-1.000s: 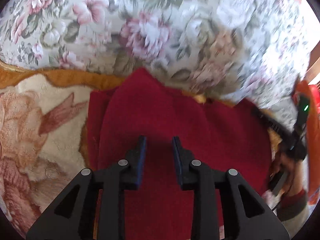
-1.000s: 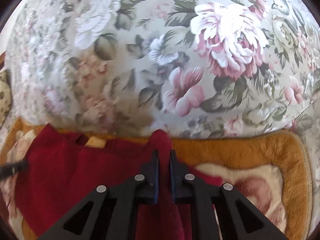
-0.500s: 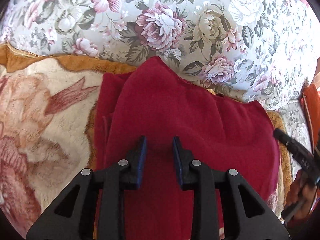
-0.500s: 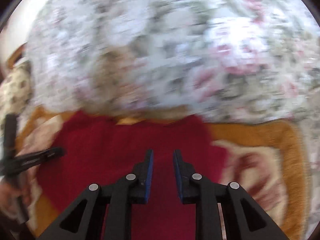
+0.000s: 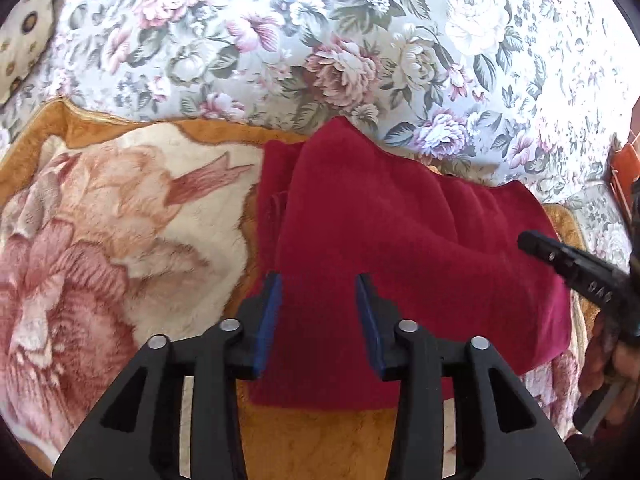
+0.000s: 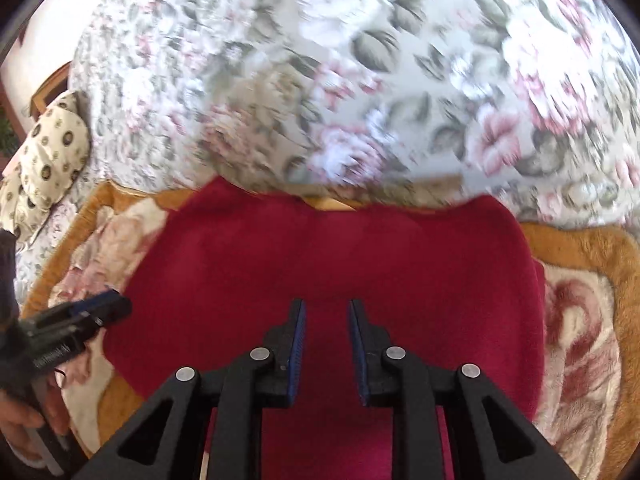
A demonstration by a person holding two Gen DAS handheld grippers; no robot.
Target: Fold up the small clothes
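A dark red fleece garment (image 5: pixel 384 240) lies folded on a plush orange and cream blanket (image 5: pixel 120 220); it also shows in the right wrist view (image 6: pixel 320 264). My left gripper (image 5: pixel 319 284) is open and empty, held above the garment's near left part. My right gripper (image 6: pixel 327 308) is open and empty above the garment's near middle. The right gripper's tip shows at the right edge of the left wrist view (image 5: pixel 568 260), and the left gripper at the left edge of the right wrist view (image 6: pixel 76 320).
A floral bedspread (image 5: pixel 360 40) rises behind the blanket. A cream patterned pillow (image 6: pixel 44 160) lies at the far left. An orange object (image 5: pixel 624 168) sits at the right edge. The blanket's orange border (image 6: pixel 580 240) runs around the garment.
My right gripper has let go of the garment's far edge, opened and pulled back. My left gripper has opened wider and drawn back. The garment now lies flat and still.
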